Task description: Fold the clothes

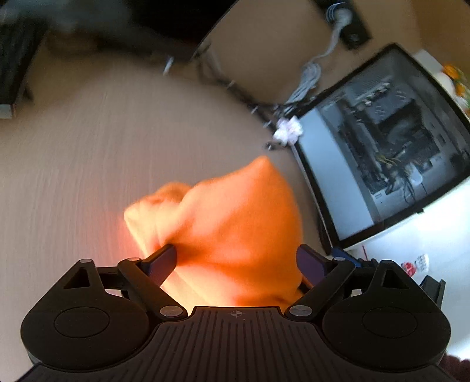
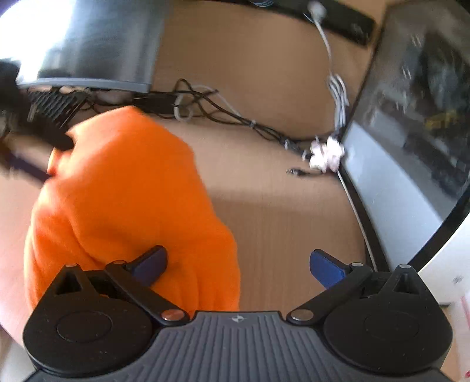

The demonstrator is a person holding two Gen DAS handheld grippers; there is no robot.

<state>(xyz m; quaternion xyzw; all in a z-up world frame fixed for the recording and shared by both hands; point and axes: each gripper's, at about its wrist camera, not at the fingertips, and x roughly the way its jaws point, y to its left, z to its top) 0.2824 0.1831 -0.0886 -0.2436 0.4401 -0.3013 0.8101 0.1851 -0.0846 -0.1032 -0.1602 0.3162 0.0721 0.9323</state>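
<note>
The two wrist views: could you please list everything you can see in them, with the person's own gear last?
Cloth: one, orange, bunched on the table between the fingers of both grippers.
Table: one, light wood, under everything.
Computer case: one, white with a dark-framed clear side panel, on the right of the table.
Cables: several, black and white, along the far table edge.
Crumpled tissue: one, white, beside the case.
Power strip: one, black, far edge, blurred.
Left gripper: one, black with blue pads, jaws spread around the cloth.
Right gripper: one, black with blue pads, jaws spread, cloth against its left finger.
</note>
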